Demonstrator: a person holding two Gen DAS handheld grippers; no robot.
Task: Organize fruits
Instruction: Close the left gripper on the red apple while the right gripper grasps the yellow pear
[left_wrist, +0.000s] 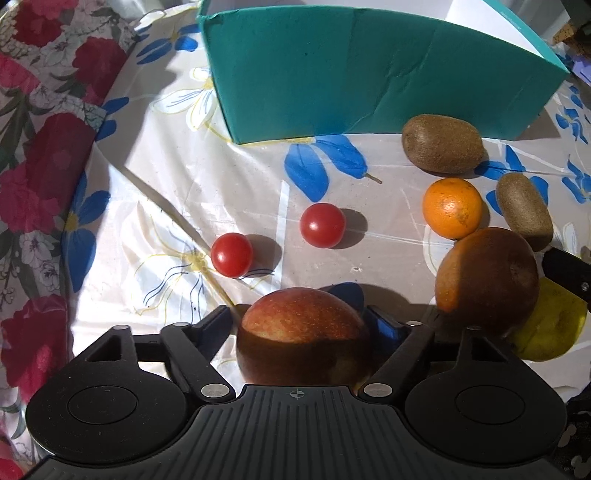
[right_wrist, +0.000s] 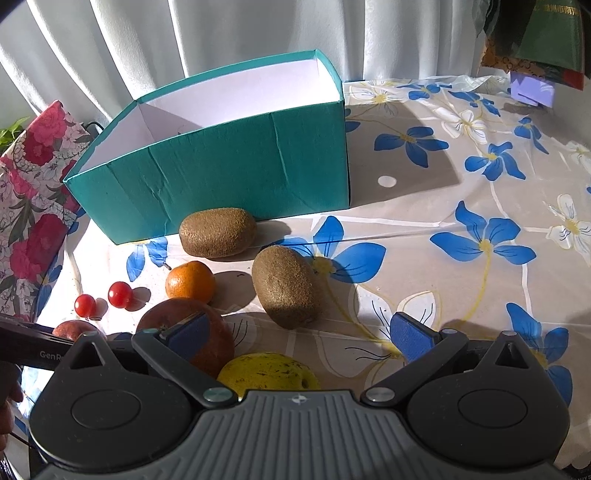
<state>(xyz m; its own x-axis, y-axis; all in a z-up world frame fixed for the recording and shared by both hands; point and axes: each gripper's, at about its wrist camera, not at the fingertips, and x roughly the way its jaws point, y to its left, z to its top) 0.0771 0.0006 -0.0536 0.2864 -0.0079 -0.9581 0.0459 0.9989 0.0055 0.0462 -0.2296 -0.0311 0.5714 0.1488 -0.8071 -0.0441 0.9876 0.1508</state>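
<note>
Over the table, left gripper (left_wrist: 303, 325) points steeply down, jaws gripping apple (left_wrist: 301, 332).

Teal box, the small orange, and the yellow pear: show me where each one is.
Teal box (right_wrist: 229, 170), right wrist view, front wall.
Small orange (left_wrist: 452, 206), left wrist view, sunlit top.
Yellow pear (right_wrist: 266, 371), right wrist view, speckled upper skin.

The surface (right_wrist: 461, 206) wears a glossy cloth printed with blue and white flowers. At far left lies a red-rose floral fabric (left_wrist: 40, 155). Pale curtains (right_wrist: 184, 40) hang behind, and a small lilac object (right_wrist: 533, 90) sits far right.
</note>
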